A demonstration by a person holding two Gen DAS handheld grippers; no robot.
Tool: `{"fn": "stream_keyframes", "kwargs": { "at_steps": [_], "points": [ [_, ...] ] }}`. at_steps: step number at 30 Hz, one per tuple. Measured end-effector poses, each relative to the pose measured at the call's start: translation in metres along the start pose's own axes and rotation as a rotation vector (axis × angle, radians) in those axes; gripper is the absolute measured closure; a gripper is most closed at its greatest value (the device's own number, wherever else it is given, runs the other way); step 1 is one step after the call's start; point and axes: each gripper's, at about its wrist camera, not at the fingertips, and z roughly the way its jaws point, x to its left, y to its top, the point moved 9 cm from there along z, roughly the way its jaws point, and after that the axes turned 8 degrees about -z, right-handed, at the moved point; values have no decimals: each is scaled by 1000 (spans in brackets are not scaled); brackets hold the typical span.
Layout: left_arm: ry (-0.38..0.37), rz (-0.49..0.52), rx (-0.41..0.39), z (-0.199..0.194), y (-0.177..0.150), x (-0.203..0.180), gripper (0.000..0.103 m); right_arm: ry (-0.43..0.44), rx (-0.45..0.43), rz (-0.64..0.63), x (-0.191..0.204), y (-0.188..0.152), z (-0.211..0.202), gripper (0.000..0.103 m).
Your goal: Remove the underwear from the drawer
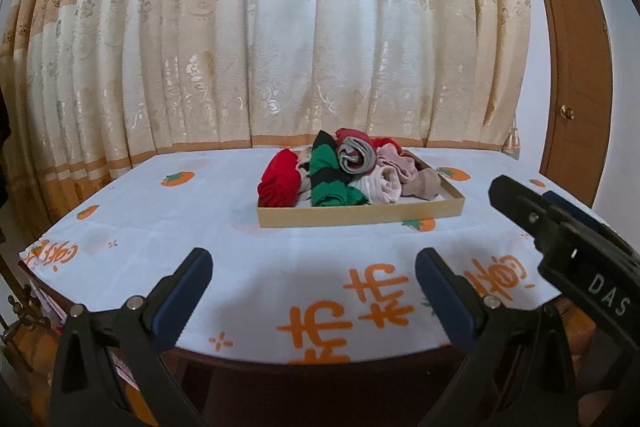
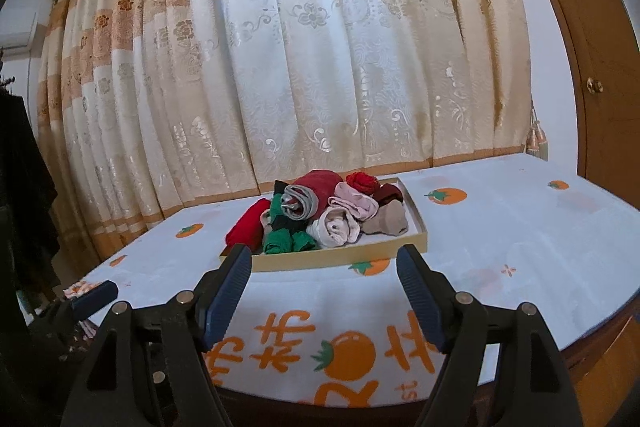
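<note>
A shallow tan cardboard drawer tray (image 1: 360, 215) (image 2: 340, 260) sits on the table and holds several rolled pieces of underwear. Among them are a red roll (image 1: 279, 179) (image 2: 245, 227), a green-and-black one (image 1: 330, 183) (image 2: 286, 242), a grey roll (image 1: 356, 155) (image 2: 298, 206), a pale pink one (image 1: 380, 187) (image 2: 338, 229) and a beige one (image 1: 423, 183) (image 2: 387, 223). My left gripper (image 1: 312, 263) is open and empty over the table's near edge, short of the tray. My right gripper (image 2: 324, 255) is also open and empty, its tips just before the tray's front wall. One of the right gripper's fingers (image 1: 516, 201) shows at the right of the left wrist view.
A white tablecloth (image 1: 160, 227) with orange fruit prints covers the table. Its near edge (image 1: 320, 357) lies under both grippers. A cream curtain (image 1: 280, 47) hangs close behind the tray. A wooden door (image 1: 576, 75) stands at the right. Dark clothing (image 2: 24, 195) hangs at the far left.
</note>
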Motion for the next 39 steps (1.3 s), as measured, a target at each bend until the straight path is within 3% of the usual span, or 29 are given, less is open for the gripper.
{"fn": "stream_keyframes", "kwargs": {
  "at_steps": [5, 11, 19, 24, 39],
  "points": [
    [17, 21, 1, -18, -4, 0, 0, 12, 0, 8, 4, -2, -16, 21],
    [-9, -27, 32, -44, -11, 2, 0, 9, 41, 31, 5, -10, -41, 17],
    [21, 36, 20, -83, -26, -2, 0, 5, 8, 0, 14, -13, -90, 17],
    [13, 32, 42, -103, -38, 2, 0, -5, -21, -14, 21, -12, -123, 17],
    [39, 13, 53, -145, -43, 21, 0, 5, 2, -25, 33, -31, -181, 17]
  ]
}}
